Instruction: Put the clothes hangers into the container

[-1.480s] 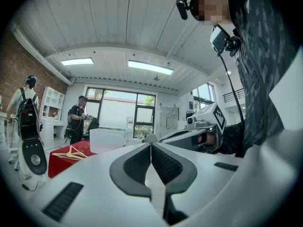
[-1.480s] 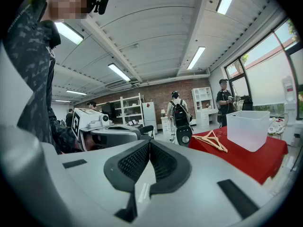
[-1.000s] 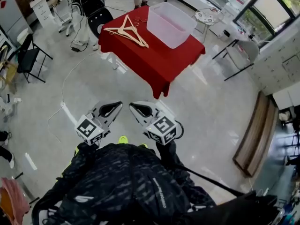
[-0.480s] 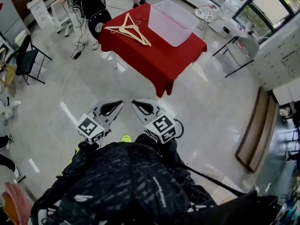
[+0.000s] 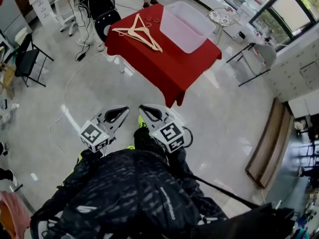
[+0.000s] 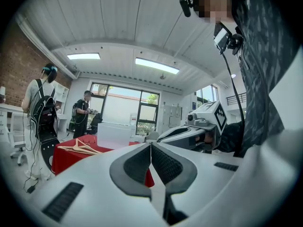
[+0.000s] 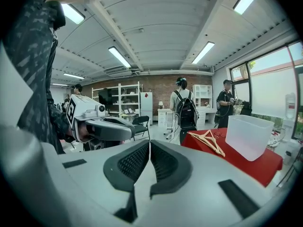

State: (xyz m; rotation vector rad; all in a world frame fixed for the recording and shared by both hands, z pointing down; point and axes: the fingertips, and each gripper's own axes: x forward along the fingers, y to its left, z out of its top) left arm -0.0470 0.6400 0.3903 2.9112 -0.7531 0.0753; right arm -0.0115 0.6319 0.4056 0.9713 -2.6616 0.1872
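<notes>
Several wooden hangers (image 5: 137, 32) lie in a loose pile on the left part of a red-draped table (image 5: 169, 66). A translucent plastic container (image 5: 185, 26) stands on its right part. Both grippers are held side by side in front of me, well short of the table. My left gripper (image 5: 124, 111) is shut and empty, and so is my right gripper (image 5: 143, 110). In the left gripper view the hangers (image 6: 80, 147) and container (image 6: 113, 135) lie far beyond the closed jaws (image 6: 150, 148). The right gripper view shows the hangers (image 7: 208, 141) beside the container (image 7: 248, 136).
A black chair (image 5: 27, 59) stands at the left and cables (image 5: 75, 78) trail over the floor. Two people (image 7: 185, 109) stand beyond the table. A round side table (image 5: 222, 18) and a folding chair (image 5: 259, 54) lie to the right. A wooden bench (image 5: 269, 143) runs along the right wall.
Both grippers have moved forward toward the red table, still shut. The table and hangers sit slightly nearer in the head view. My foot has stepped forward.
</notes>
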